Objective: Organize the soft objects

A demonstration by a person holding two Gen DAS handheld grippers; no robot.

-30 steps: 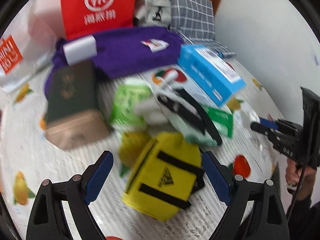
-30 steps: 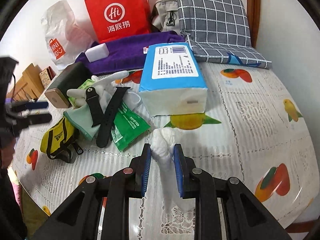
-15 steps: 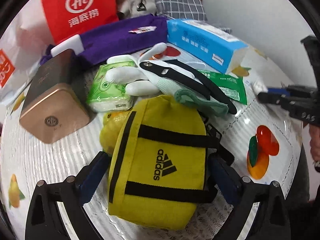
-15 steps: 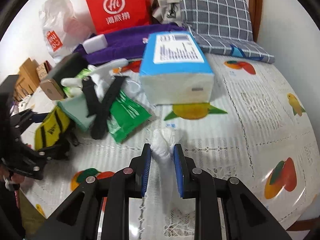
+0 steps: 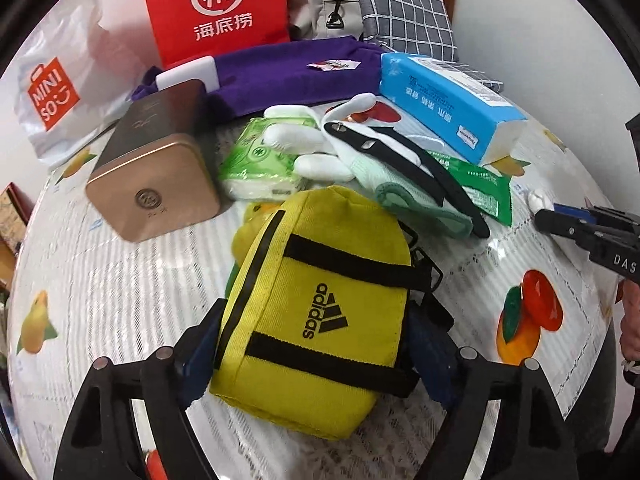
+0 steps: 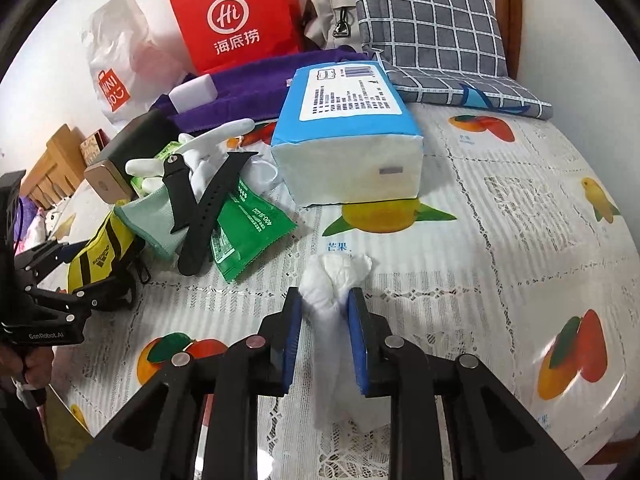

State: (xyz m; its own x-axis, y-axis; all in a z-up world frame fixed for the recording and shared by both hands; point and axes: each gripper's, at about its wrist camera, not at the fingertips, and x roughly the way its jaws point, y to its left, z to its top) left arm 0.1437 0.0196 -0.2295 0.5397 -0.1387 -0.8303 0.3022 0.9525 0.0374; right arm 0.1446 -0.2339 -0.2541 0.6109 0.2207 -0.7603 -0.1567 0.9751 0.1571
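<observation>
Your left gripper (image 5: 316,344) is closing on the yellow pouch (image 5: 320,304); it's soft and may slip out. Your right gripper (image 6: 324,328) is clamping the white tissue wad (image 6: 332,280), which could tear.

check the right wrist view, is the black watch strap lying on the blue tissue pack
No, the black watch strap lies across the white glove and green packet, apart from the blue tissue pack to its right.

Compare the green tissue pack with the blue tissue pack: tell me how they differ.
The green tissue pack is small and partly buried under the white glove; the blue tissue pack is far bigger and lies uncovered. The green one sits beside the gold tin; the blue one lies next to the purple towel. Both are soft plastic-wrapped tissues lying flat, and no gripper touches either.
</observation>
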